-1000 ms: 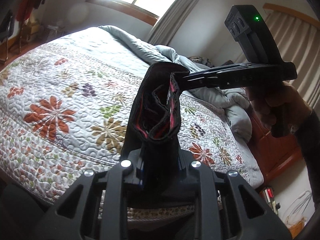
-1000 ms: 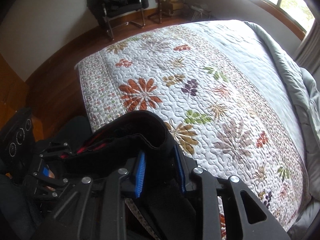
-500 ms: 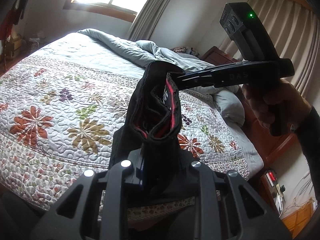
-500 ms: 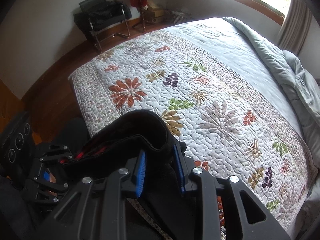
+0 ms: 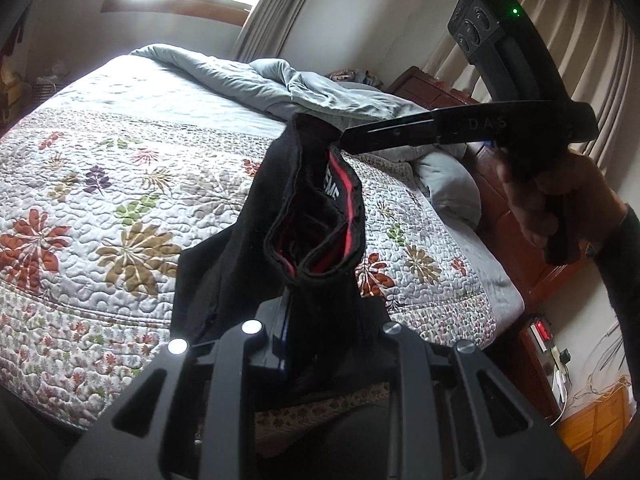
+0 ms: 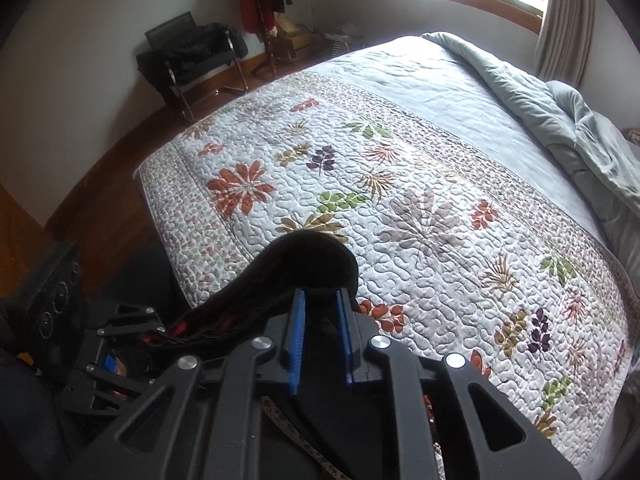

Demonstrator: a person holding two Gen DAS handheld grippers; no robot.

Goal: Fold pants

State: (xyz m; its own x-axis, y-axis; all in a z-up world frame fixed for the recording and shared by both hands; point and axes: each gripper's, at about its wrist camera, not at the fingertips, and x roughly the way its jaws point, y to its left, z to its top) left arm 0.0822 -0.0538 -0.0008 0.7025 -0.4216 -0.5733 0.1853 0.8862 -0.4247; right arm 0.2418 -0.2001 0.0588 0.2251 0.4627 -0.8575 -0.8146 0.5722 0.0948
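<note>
While both tools hang above the near edge of the bed with its floral quilted bedspread point(image 5: 120, 184), the black pants with a red-lined waistband point(image 5: 312, 216) are stretched in the air between them, clear of the quilt. The left gripper point(image 5: 320, 344) has its fingers drawn narrow and clamped on the near end of the waistband, the fabric bunched up over them. Farther off and to the right, the right gripper point(image 5: 344, 140), carried by a hand point(image 5: 548, 200) in a dark sleeve, bites the far end of the band; in its own view its blue-padded fingers point(image 6: 298, 344) are closing with black cloth between them, and they seem to press on it already. A crumpled grey duvet point(image 5: 320, 92) lies at the far side.
</note>
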